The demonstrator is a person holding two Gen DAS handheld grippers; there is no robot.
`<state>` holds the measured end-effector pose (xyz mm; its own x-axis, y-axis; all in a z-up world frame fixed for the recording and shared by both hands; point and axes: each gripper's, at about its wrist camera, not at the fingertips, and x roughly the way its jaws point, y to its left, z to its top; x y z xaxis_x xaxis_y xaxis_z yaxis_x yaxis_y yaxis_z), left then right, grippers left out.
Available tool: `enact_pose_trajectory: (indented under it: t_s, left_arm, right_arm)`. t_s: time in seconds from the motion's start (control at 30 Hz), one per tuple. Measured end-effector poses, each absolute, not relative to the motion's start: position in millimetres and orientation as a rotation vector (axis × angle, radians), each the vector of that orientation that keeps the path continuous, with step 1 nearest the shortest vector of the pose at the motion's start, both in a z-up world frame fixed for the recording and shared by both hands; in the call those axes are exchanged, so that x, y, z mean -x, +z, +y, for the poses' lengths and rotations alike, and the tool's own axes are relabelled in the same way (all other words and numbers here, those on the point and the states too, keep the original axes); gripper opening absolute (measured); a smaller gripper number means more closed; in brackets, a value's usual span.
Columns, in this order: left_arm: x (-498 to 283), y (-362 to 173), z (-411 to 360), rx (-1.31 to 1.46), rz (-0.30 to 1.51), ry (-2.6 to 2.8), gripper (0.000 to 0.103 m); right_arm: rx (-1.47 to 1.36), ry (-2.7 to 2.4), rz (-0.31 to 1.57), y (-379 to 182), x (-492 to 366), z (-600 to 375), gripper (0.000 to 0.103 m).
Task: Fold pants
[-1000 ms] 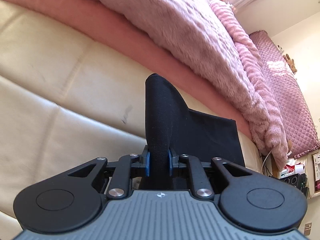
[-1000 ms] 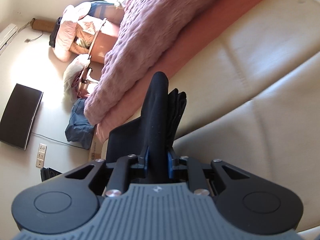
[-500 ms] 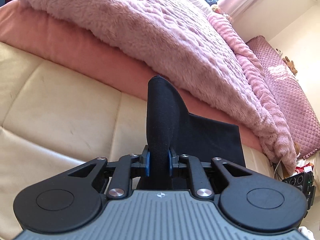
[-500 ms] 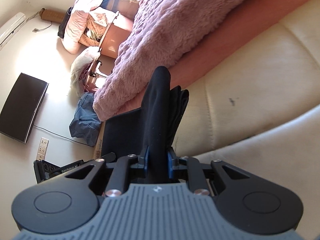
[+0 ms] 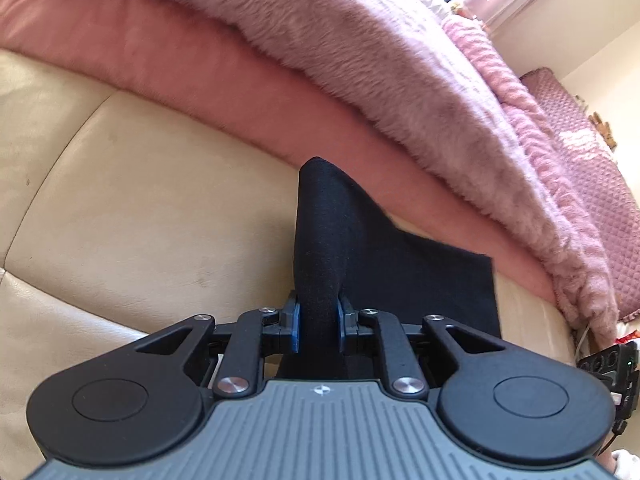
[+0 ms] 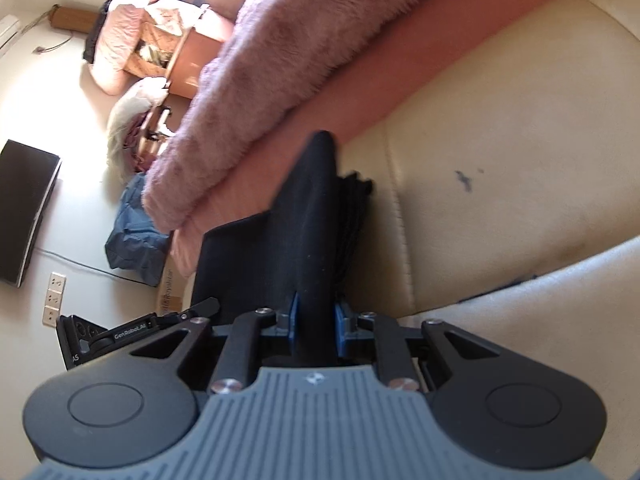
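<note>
The black pants (image 5: 400,264) hang over a cream leather cushion (image 5: 140,208). My left gripper (image 5: 318,326) is shut on a thick fold of the pants, which rises as a dark hump between the blue pads (image 5: 295,328). A flat panel of the cloth spreads to the right of it. In the right wrist view, my right gripper (image 6: 315,326) is shut on another bunched edge of the black pants (image 6: 308,216), with more folded layers beside it on the right and a flat panel to the left.
A furry pink blanket (image 5: 380,52) lies on a pink mattress edge (image 5: 224,76) just beyond the pants. The cream cushion (image 6: 500,168) has seams and a dark mark (image 6: 462,180). Past the bed's end are a blue bundle (image 6: 136,236), a dark screen (image 6: 24,208) and wall sockets (image 6: 54,300).
Both grippers have carried the pants across the cream cushion and slightly down, toward the pink blanket, which now looms larger. Both grips on the cloth are unchanged.
</note>
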<state>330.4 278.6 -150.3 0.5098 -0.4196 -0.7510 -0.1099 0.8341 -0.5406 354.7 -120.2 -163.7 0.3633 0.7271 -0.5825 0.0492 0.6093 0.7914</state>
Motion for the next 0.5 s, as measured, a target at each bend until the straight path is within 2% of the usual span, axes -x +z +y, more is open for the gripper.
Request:
enact_pose_trajectory:
  t_s: [0.17, 0.33, 0.47, 0.5]
  left_arm:
    - [-326, -164, 280, 0.556, 1.025, -0.176, 0.035]
    - [-318, -164, 282, 0.542, 0.993, -0.18, 0.038]
    - [-312, -147, 287, 0.517, 0.964, -0.109, 0.04]
    - [-310, -142, 290, 0.51, 0.941, -0.094, 0.04]
  right_arm:
    - [-0.76, 0.483, 1.141, -176, -359, -115, 0.014]
    - [-0.687, 0.5, 1.13, -180, -362, -112, 0.013]
    - [-0.64, 0.493, 1.14, -168, -364, -112, 0.028]
    - [-0.589, 0.489, 1.122, -159, -365, -111, 0.029]
